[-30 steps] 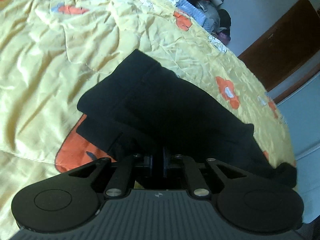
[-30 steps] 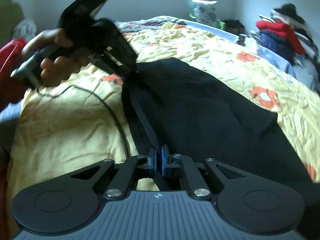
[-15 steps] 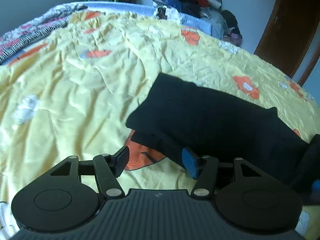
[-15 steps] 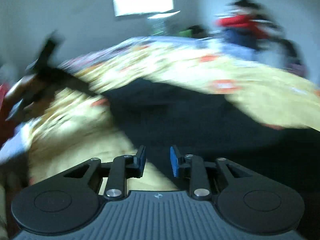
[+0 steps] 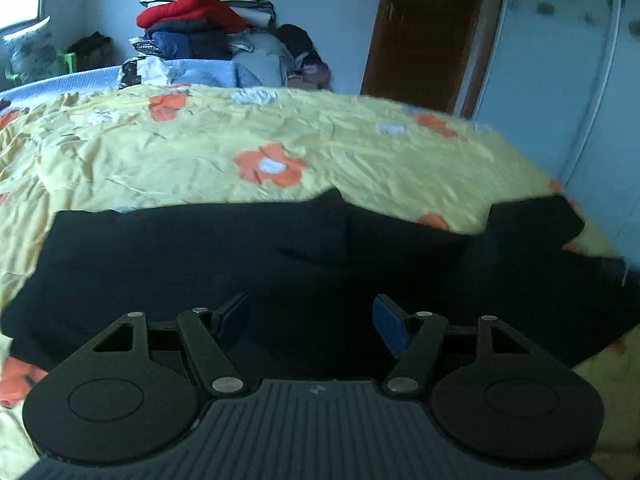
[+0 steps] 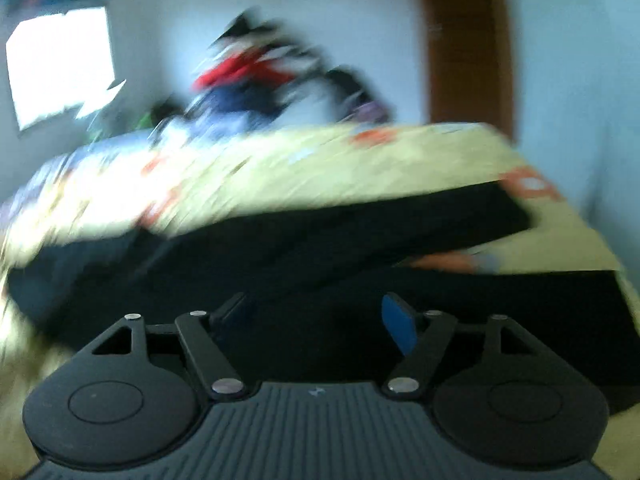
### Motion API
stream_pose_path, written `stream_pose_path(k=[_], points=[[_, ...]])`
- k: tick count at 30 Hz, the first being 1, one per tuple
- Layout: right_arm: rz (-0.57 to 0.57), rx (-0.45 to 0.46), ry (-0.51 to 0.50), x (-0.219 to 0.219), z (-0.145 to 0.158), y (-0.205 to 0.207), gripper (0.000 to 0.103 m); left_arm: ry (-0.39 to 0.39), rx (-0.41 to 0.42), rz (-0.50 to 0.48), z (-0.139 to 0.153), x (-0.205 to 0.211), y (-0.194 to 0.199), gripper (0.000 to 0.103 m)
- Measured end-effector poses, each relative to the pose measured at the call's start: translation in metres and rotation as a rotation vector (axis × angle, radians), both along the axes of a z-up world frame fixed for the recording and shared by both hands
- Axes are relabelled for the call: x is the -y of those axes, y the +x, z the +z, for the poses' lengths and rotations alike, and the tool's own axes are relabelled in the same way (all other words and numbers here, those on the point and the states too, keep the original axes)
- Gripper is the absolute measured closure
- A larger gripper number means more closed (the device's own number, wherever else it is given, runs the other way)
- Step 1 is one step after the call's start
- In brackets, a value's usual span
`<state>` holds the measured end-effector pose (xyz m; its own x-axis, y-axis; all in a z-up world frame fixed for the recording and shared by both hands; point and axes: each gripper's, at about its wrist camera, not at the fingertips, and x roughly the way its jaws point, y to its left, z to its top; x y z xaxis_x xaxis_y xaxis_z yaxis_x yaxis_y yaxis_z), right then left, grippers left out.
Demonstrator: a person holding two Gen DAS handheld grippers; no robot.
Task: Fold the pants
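Both grippers, left (image 5: 310,320) and right (image 6: 316,320), are opening, holding nothing, above the black pants (image 5: 200,256); next grasp is needing matched hems, smoothing creases beforehand.

A bed (image 5: 360,160) fills the room's middle, under a wrinkled yellow cover (image 5: 160,160) printed with orange and white flowers. Beyond the bed's far edge a heap of clothes (image 5: 208,40) is stacked against the pale blue wall (image 5: 328,8) (red on top, dark blue and light blue below). Right of the heap stands a brown wooden door (image 5: 424,32), and right of the door a pale panel (image 5: 560,80) with faint dark spots. Left of the heap, a bright window (image 6: 60,68) lets in daylight.
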<state>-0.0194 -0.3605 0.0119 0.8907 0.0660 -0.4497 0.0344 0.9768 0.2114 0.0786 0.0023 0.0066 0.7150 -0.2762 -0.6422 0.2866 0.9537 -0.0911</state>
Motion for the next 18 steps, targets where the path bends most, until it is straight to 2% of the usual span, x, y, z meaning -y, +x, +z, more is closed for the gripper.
stream_pose_path(k=[4,5,7,8,10,11,15,16,17,18], points=[[-0.172,0.051,0.398,0.085,-0.013,0.034,0.029,0.078,-0.014,0.028,-0.028,0.018,-0.002,0.032],[-0.195,0.061,0.506,0.105,-0.022,0.045,0.025,0.09,-0.018,0.034,-0.032,0.018,-0.006,0.032],[-0.273,0.026,0.675,0.133,-0.042,0.068,0.023,0.123,0.016,0.034,-0.039,0.02,-0.012,0.03],[-0.319,-0.017,0.751,0.146,-0.054,0.077,0.026,0.144,0.034,0.033,-0.04,0.02,-0.016,0.027],[-0.384,-0.014,0.787,0.149,-0.056,0.088,0.019,0.174,0.07,0.034,-0.044,0.022,-0.023,0.024],[-0.373,-0.012,0.806,0.146,-0.051,0.095,0.015,0.181,0.09,0.04,-0.046,0.024,-0.027,0.021],[-0.347,-0.04,0.88,0.149,-0.029,0.144,0.014,0.173,0.115,0.065,-0.049,0.023,-0.028,0.016],[-0.331,-0.055,0.892,0.148,-0.017,0.16,0.014,0.167,0.111,0.066,-0.049,0.022,-0.027,0.014],[-0.268,-0.033,0.878,0.146,-0.003,0.171,0.015,0.162,0.106,0.069,-0.049,0.02,-0.026,0.012],[-0.177,0.028,0.823,0.141,0.012,0.184,0.015,0.158,0.103,0.072,-0.049,0.019,-0.026,0.011]])
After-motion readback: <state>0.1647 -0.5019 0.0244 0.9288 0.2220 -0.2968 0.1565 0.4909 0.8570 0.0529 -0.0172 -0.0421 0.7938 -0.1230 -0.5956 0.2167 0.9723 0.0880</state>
